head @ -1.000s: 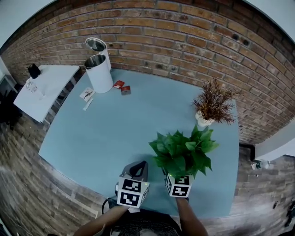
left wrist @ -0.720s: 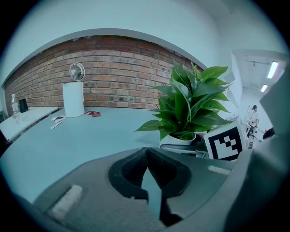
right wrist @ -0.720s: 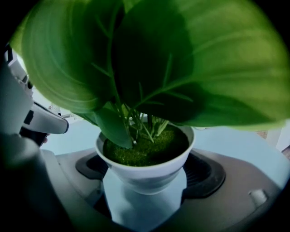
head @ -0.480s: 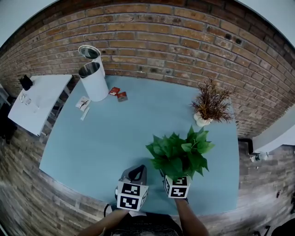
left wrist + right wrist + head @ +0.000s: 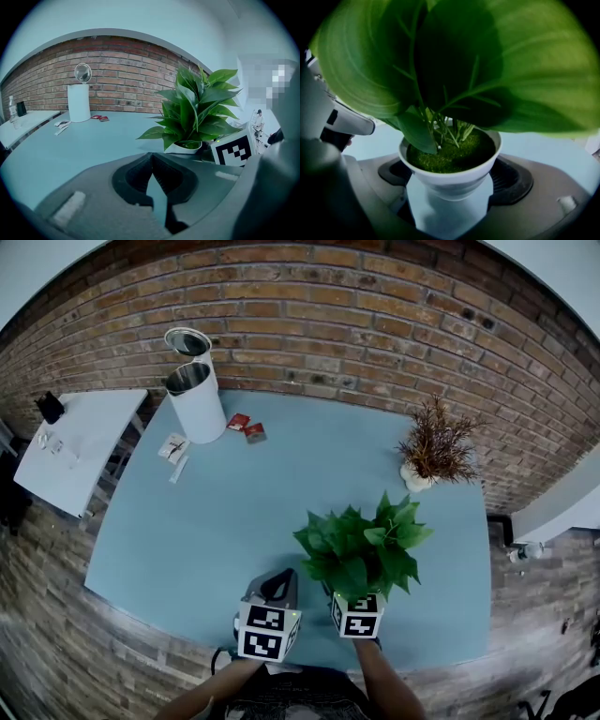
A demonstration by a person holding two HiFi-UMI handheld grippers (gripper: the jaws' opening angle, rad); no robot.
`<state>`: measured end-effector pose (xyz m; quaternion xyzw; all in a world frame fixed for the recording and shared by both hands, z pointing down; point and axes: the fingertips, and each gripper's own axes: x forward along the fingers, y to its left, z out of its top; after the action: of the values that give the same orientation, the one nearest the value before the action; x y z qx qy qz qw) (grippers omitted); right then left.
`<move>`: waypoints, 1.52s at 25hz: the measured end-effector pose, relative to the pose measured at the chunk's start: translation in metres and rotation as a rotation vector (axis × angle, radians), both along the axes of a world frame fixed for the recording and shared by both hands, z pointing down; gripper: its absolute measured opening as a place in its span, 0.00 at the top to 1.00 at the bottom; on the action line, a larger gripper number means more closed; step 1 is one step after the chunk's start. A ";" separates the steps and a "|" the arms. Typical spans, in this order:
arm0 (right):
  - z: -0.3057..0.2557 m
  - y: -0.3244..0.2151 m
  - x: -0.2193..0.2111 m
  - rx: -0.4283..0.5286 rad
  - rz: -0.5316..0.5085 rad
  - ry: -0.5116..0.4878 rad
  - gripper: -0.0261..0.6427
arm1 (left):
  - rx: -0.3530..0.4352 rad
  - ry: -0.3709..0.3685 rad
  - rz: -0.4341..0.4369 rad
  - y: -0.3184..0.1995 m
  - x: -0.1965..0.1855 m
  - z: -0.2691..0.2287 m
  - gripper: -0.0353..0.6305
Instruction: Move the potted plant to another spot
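Observation:
The green leafy potted plant (image 5: 361,549) stands in a white pot (image 5: 450,173) near the front edge of the blue table (image 5: 216,521). My right gripper (image 5: 352,594) is shut on that pot, one jaw on each side below the rim, with the leaves hiding its fingertips in the head view. In the right gripper view the right gripper (image 5: 450,190) holds the pot upright; whether it is off the table I cannot tell. My left gripper (image 5: 278,585) hovers just left of it, shut and empty, its jaws touching in the left gripper view (image 5: 151,161), where the plant (image 5: 192,112) shows at the right.
A dried brown plant (image 5: 433,451) in a small white pot sits at the table's far right. A white bin (image 5: 197,395) with its lid up, red packets (image 5: 246,426) and white slips (image 5: 175,448) lie far left. A white side table (image 5: 80,442) stands beyond.
The green plant and my right gripper have shifted slightly left, away from the brown plant. My left gripper has stayed almost where it was.

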<state>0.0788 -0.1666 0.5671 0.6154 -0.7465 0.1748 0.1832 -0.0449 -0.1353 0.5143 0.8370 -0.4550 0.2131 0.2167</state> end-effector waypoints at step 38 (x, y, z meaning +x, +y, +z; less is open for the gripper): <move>0.000 -0.025 -0.110 0.007 -0.013 -0.013 0.21 | -0.011 0.021 -0.021 -0.031 -0.112 0.009 0.95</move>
<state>-0.0316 -0.1916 0.5675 0.6101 -0.7522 0.1750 0.1772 -0.1564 -0.1662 0.5233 0.8333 -0.4601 0.2045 0.2285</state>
